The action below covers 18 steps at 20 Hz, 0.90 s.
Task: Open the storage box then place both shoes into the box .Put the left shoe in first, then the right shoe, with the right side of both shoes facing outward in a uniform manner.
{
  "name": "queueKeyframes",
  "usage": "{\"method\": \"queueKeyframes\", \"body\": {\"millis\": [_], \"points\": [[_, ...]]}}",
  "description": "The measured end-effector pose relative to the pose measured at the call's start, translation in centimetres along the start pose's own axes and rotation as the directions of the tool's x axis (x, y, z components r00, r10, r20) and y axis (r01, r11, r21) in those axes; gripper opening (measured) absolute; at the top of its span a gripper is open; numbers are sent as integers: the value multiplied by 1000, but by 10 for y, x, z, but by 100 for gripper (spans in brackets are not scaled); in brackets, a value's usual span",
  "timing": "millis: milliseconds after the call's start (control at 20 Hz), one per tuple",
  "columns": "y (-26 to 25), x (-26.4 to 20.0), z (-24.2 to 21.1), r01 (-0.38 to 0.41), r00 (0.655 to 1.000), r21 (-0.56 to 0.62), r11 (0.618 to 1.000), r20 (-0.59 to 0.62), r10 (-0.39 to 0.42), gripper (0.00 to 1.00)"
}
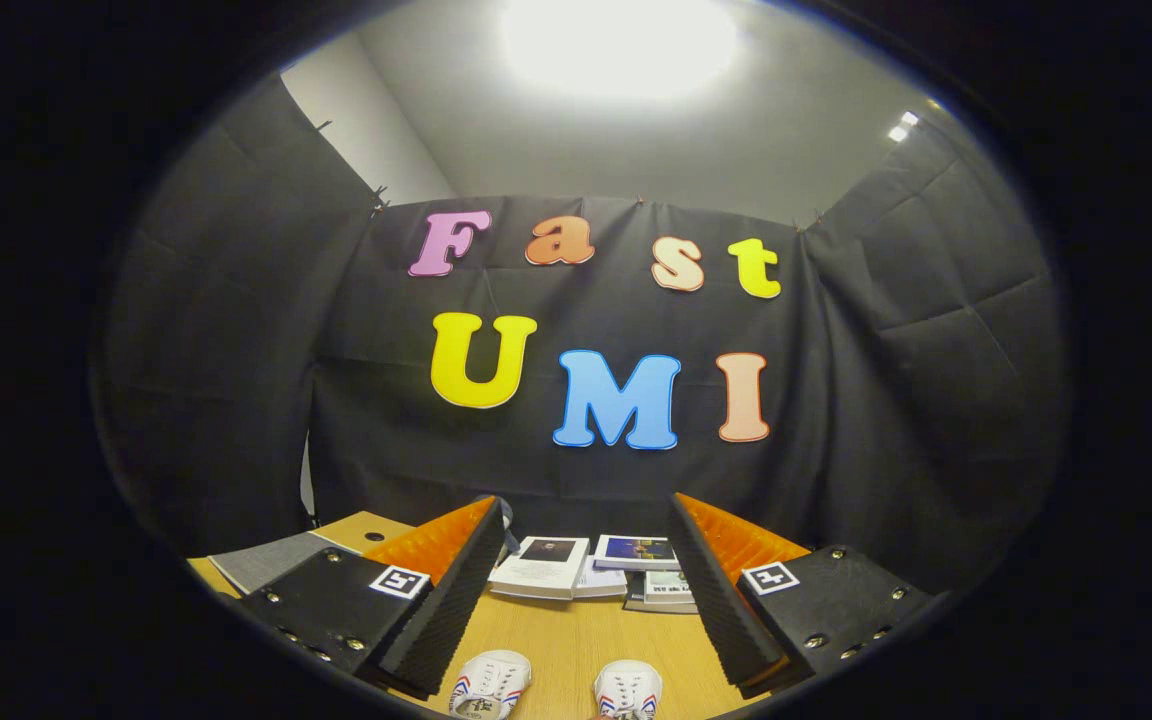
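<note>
Two white shoes, left shoe (pixel 489 684) and right shoe (pixel 628 690), sit toes-forward on the wooden table (pixel 576 635), near, between the fingers. Gripper (pixel 576 570) fingers spread wide, holding nothing. Beyond them, a stack of books (pixel 591 570) at the far table edge; a grey panel (pixel 261 562) far left, possibly the storage box, cannot tell. Judgement: task not begun; box unopened, both shoes still to place.

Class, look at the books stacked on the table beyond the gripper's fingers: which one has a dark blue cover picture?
The book lying farthest back, by the black cloth wall. Its cover picture is dark blue, whereas the front book shows a black picture on white. The gripper is open, holding nothing.
</note>
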<state>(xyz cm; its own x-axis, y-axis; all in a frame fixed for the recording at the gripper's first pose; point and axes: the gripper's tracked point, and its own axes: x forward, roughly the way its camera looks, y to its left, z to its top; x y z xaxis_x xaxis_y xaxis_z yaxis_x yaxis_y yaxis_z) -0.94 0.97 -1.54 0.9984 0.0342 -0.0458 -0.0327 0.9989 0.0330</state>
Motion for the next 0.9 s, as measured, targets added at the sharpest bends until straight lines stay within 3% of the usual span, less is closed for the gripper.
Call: {"method": "queueKeyframes", "body": {"millis": [300,700,900], "points": [[6,-6,-2,-18,1000,41,999,-4,19,98],[47,-9,-26,-146,984,192,971,-72,162,98],[80,-11,-51,-221,947,344,913,-147,284,98]]}}
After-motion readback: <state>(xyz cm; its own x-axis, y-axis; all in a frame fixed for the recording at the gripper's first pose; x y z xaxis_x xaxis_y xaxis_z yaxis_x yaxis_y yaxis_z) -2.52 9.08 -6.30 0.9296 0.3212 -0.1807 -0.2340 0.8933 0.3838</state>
